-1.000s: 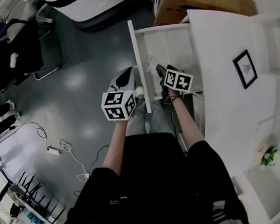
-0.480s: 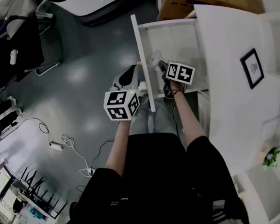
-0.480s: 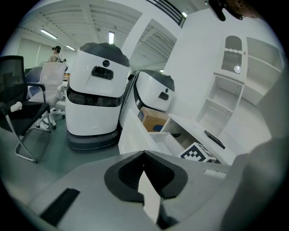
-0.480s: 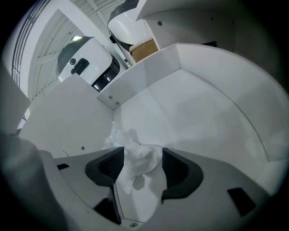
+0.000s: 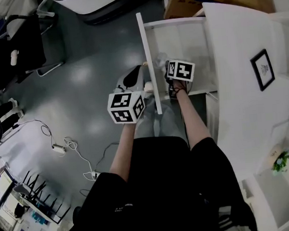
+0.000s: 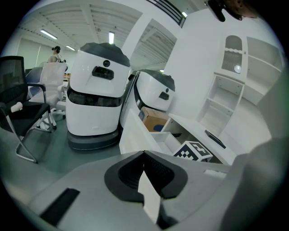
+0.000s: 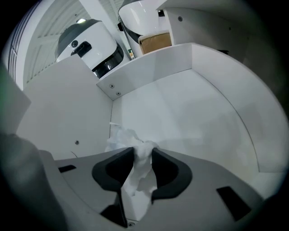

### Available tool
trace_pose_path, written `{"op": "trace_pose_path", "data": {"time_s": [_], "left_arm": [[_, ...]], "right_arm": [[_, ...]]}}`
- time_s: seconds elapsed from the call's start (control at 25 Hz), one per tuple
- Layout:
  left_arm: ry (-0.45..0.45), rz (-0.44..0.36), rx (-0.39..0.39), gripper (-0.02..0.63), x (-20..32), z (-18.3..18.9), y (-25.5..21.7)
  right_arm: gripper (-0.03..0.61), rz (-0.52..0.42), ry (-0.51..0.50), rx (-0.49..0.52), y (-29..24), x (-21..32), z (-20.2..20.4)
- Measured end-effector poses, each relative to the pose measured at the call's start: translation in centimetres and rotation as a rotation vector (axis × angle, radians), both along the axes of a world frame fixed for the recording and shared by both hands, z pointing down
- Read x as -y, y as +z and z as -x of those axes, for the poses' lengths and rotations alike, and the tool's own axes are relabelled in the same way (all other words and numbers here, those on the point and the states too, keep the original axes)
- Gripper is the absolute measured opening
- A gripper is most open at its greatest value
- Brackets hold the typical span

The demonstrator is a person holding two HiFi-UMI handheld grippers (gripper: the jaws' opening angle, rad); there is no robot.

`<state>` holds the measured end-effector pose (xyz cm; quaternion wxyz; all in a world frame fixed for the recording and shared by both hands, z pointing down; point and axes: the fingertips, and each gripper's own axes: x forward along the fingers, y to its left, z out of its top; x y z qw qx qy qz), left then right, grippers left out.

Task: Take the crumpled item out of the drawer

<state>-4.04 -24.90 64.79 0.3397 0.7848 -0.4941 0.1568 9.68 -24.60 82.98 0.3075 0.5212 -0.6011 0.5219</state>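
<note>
The white drawer (image 5: pixel 148 62) is pulled out from the white desk. A crumpled white paper (image 5: pixel 160 62) lies in it near the front panel. My right gripper (image 5: pixel 168 70) reaches steeply down into the drawer. In the right gripper view, its jaws have just been closing and pinch the crumpled paper (image 7: pixel 122 140) at the right gripper (image 7: pixel 142 154) tips, above the drawer floor (image 7: pixel 189 113). My left gripper (image 5: pixel 143 85) sits outside the front panel, shut on the small white handle (image 6: pixel 150 198) that shows between its jaws at the left gripper (image 6: pixel 145 168).
A cardboard box (image 5: pixel 210 1) stands beyond the drawer. The desk top (image 5: pixel 243 94) bears a framed picture (image 5: pixel 261 69) and a small plant (image 5: pixel 279 161). Cables (image 5: pixel 67 147) lie on the grey floor at left, near a black chair (image 5: pixel 13 48). White machines (image 6: pixel 97 90) stand behind.
My right gripper has sunk deeper into the drawer and its jaws have closed around the crumpled paper. The left gripper has stayed at the drawer front.
</note>
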Motion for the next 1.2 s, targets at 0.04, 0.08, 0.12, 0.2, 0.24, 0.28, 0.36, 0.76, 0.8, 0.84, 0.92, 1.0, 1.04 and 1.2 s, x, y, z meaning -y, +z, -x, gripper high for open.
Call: {"op": "trace_pose_path", "data": {"time_s": [0.04,0.08,0.12,0.2,0.24,0.28,0.36,0.76,0.8,0.84,0.92,1.0,1.04,1.2], "left_arm": [[0.0,0.0,0.001,-0.002,0.0,0.1,0.0],[-0.001,0.0,0.0,-0.002,0.0,0.2,0.0],[-0.003,0.0,-0.001,-0.002,-0.1,0.3,0.1],[-0.004,0.0,-0.004,-0.002,-0.1,0.4,0.0],[-0.003,-0.002,-0.005,-0.002,0.0,0.4,-0.1],[-0.002,-0.004,-0.005,-0.002,0.0,0.4,-0.2],[0.0,-0.01,-0.006,-0.002,0.1,0.4,-0.4],[0.038,-0.045,-0.017,-0.002,-0.1,0.0,-3.1],[0.047,-0.05,-0.017,-0.002,-0.2,-0.1,-3.5],[0.057,-0.056,-0.016,-0.002,-0.3,-0.2,-3.9],[0.074,-0.069,-0.011,-0.002,-0.5,-0.3,-4.6],[0.079,-0.086,-0.01,-0.002,-0.6,-0.4,-5.5],[0.079,-0.094,-0.011,-0.002,-0.7,-0.4,-5.9],[0.088,-0.123,-0.015,-0.002,-1.1,-0.3,-7.6]], "right_arm": [[0.12,0.0,0.005,0.009,0.0,0.0,0.1],[0.114,0.0,0.006,0.02,0.0,0.0,0.2],[0.107,0.0,0.005,0.032,0.1,0.0,0.3],[0.087,0.002,0.002,0.056,0.0,-0.1,0.5],[0.08,0.0,-0.001,0.065,-0.1,0.0,0.6],[0.073,-0.005,-0.005,0.072,-0.4,0.1,0.7],[0.067,-0.023,-0.011,0.084,-1.0,0.3,0.8],[0.066,-0.145,-0.013,0.11,-6.9,1.4,-0.2],[0.066,-0.16,-0.017,0.11,-7.7,1.5,-0.3],[0.066,-0.174,-0.022,0.111,-8.4,1.5,-0.4],[0.066,-0.207,-0.027,0.114,-9.9,1.7,-0.7],[0.066,-0.243,-0.025,0.123,-11.4,1.8,-1.0],[0.066,-0.262,-0.023,0.129,-12.2,1.9,-1.1],[0.066,-0.326,-0.017,0.152,-15.1,1.8,-1.4]]}}
